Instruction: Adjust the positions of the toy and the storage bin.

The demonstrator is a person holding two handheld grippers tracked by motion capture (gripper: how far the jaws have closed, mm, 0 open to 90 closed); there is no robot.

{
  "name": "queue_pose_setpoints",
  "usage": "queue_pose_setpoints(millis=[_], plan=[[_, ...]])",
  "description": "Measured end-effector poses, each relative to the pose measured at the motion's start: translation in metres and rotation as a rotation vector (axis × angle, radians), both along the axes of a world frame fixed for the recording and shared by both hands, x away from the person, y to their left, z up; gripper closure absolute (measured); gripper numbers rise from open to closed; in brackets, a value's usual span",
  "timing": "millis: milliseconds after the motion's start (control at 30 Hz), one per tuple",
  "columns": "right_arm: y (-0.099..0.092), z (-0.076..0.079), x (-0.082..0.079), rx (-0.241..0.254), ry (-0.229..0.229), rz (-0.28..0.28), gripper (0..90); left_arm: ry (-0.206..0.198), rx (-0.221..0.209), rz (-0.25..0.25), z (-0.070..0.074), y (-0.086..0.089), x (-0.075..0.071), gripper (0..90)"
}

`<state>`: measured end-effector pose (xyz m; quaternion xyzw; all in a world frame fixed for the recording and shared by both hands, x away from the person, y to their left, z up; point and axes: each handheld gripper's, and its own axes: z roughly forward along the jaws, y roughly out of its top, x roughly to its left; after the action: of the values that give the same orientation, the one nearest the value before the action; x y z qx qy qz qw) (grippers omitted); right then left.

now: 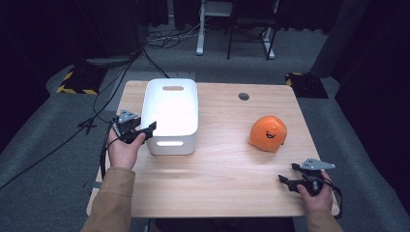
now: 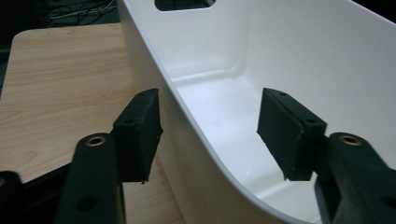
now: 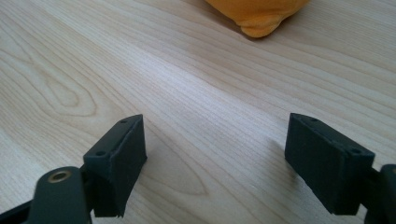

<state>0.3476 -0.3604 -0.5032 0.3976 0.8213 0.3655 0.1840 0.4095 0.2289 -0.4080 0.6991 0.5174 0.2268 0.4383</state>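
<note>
The left hand-held gripper is held level at the bin's near left corner, its jaws astride the wall, not pressing. The right hand-held gripper is rested low over the table, jaws apart, near the orange toy.

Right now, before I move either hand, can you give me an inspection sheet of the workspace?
Surface: wooden table, one round cable hole near the far edge.
Job's things: white bin, empty, upright; orange plush toy with a smiling face, right of the bin.
Clutter: nothing seen.
Grippers: left gripper straddles the bin's left wall, inner pad looks clear of it; right gripper open over bare wood near the toy.
Cables: black cables on the floor.
Surroundings: grey carpet, striped floor plates, white desk leg.
</note>
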Motion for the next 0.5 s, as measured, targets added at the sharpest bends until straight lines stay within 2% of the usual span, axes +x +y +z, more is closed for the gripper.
queue_pose_setpoints(millis=[200,300,433,500], plan=[[0.0004,-0.0001,-0.0001,0.002,0.0,-0.002,20.9,0.0,-0.005,0.009,-0.0014,-0.0002,0.0023,43.2],[0.0004,-0.0001,-0.0002,0.002,0.0,-0.002,20.9,-0.008,0.013,0.018,-0.0012,-0.0021,0.001,43.9],[0.0003,0.0001,-0.0002,0.0,0.001,-0.001,21.0,-0.003,0.011,-0.001,-0.0003,-0.0023,-0.0024,43.1],[0.0003,0.0001,-0.0002,0.0,0.001,-0.001,21.0,0.003,0.004,-0.028,0.0008,-0.0018,-0.0071,43.0]])
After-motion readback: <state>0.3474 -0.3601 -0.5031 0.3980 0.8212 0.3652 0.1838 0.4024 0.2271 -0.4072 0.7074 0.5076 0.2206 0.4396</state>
